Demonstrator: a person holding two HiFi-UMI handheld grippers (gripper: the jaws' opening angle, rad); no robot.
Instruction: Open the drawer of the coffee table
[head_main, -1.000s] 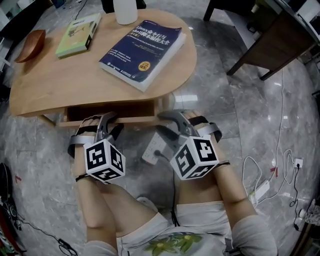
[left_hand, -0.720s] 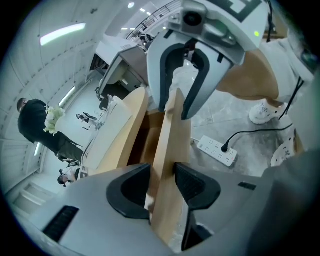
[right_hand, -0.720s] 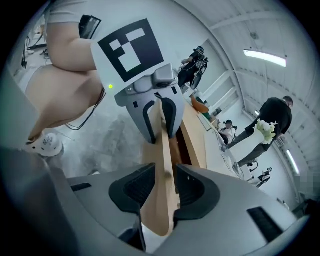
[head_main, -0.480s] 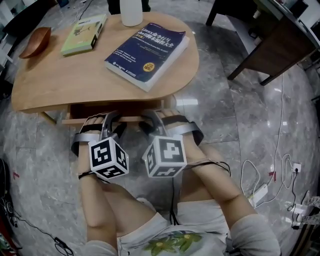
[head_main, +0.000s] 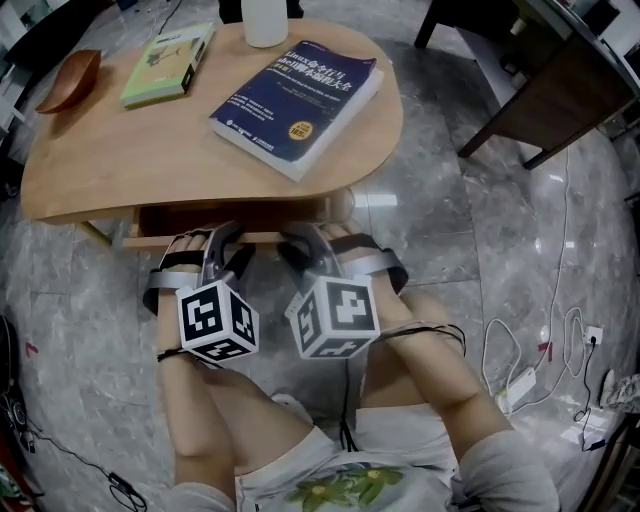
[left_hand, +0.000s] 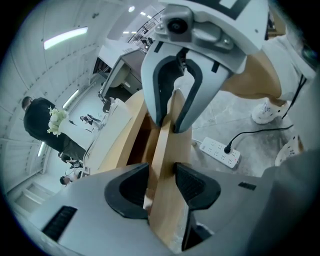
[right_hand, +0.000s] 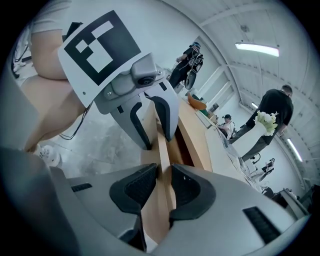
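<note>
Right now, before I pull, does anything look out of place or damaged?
Nothing spilled or damaged. The thick dark blue book lies askew on the rounded wooden coffee table; a white power strip lies on the floor near the wooden drawer front.

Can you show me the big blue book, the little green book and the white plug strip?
Big dark blue paperback book (head_main: 295, 102): head view, middle of its cover.
Thin light green book (head_main: 168, 65): head view, middle of its cover.
White plastic power strip (left_hand: 214, 148): left gripper view, its socket face.
</note>
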